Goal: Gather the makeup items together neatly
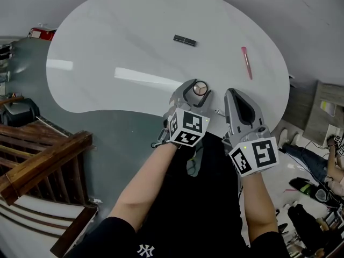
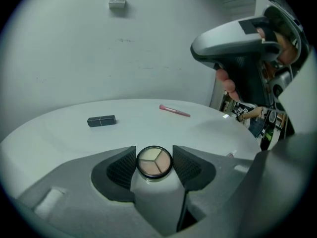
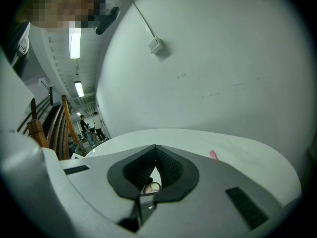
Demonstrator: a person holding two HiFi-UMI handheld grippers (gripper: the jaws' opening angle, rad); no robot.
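A round compact (image 1: 200, 88) (image 2: 154, 161) with three pale shades lies near the front edge of the white table (image 1: 134, 47). My left gripper (image 1: 196, 86) (image 2: 154, 158) is open, and the compact sits between its dark pads (image 2: 121, 167), close on both sides. A little to the right, over the table's edge, my right gripper (image 1: 232, 92) (image 3: 154, 153) is shut and empty; the compact (image 3: 152, 186) shows below its tips. A black lipstick tube (image 1: 184, 40) (image 2: 101, 121) lies far back at the middle. A pink brush (image 1: 246, 62) (image 2: 174, 111) (image 3: 213, 154) lies at the back right.
A wooden stair railing (image 1: 43, 155) runs along the lower left, below the table. A red object (image 1: 42, 33) sits beyond the table's left end. Bags and a seated person (image 1: 322, 171) fill the floor at the right. The grey wall carries a small white box (image 2: 117, 2).
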